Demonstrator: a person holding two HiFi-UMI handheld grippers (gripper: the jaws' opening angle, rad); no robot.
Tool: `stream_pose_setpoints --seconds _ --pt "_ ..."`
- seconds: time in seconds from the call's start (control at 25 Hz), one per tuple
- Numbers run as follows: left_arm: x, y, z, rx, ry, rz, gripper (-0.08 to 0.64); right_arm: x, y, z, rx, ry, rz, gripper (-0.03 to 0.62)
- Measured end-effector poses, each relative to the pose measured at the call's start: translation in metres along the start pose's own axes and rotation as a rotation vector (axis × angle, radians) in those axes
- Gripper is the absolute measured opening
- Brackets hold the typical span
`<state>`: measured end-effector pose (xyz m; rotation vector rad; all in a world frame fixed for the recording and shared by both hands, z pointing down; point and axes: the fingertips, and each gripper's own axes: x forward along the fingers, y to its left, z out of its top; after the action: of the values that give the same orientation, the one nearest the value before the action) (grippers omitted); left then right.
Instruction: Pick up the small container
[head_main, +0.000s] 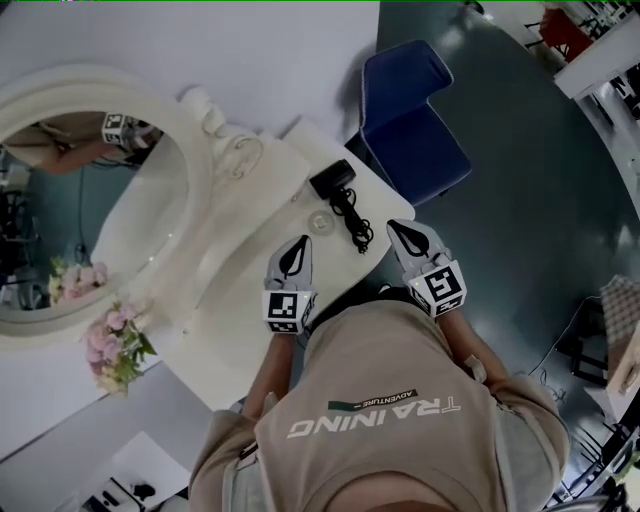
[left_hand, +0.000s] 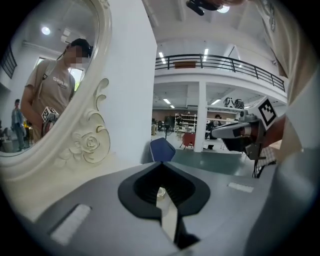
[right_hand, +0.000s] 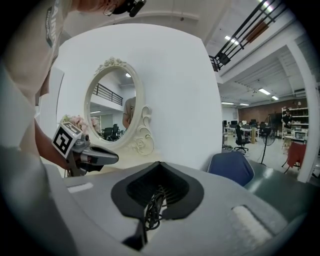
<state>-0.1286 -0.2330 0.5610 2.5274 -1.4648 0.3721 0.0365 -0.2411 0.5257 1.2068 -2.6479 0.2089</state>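
Your left hand-held gripper (head_main: 298, 248) is shut and empty, right hand-held gripper (head_main: 402, 234) too, and the small container (head_main: 320, 222) sits on the bench (head_main: 240, 320) just ahead of the left one's tips, so go left

Open office hall — mezzanine railing (left_hand: 220, 62), desks (right_hand: 250, 134), shelving (left_hand: 187, 121).

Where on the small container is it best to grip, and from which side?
Grip the small container across its round side wall, coming from the table's near edge with the left gripper, which points at it. It looks low, round and upright, so opposite sides should hold. The cord lies close on its right in the head view: keep off that side. The shut jaws must open first.
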Motion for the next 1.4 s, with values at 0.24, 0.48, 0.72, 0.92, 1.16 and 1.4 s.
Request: stream_pose_setpoints --seconds 0.24,0.48,0.72,0.92,1.16,1.4 --pt "0.007 0.013 0.002 -0.027 -0.034 -0.033 0.014 0.015 0.003 0.006 -0.047 0.027 -0.009 0.003" --pt "0.004 0.021 0.006 -0.046 -0.040 0.025 0.014 0.036 0.006 0.017 -0.074 0.017 0.072 0.003" --pt "0.000 0.009 0.011 -0.015 -0.045 0.033 0.014 0.049 0.011 0.038 -0.152 -0.032 0.160 0.003" --pt "-0.001 -0.005 0.018 0.006 -0.081 0.011 0.019 0.044 0.004 0.032 -0.142 -0.023 0.184 0.003" --pt "0.003 -0.013 0.003 -0.037 -0.021 -0.025 0.147 0.036 -0.003 0.023 -0.102 -0.015 0.182 0.003" --pt "0.019 -0.017 -0.011 0.032 0.042 -0.065 0.318 0.030 -0.018 0.015 -0.083 0.004 0.157 0.003"
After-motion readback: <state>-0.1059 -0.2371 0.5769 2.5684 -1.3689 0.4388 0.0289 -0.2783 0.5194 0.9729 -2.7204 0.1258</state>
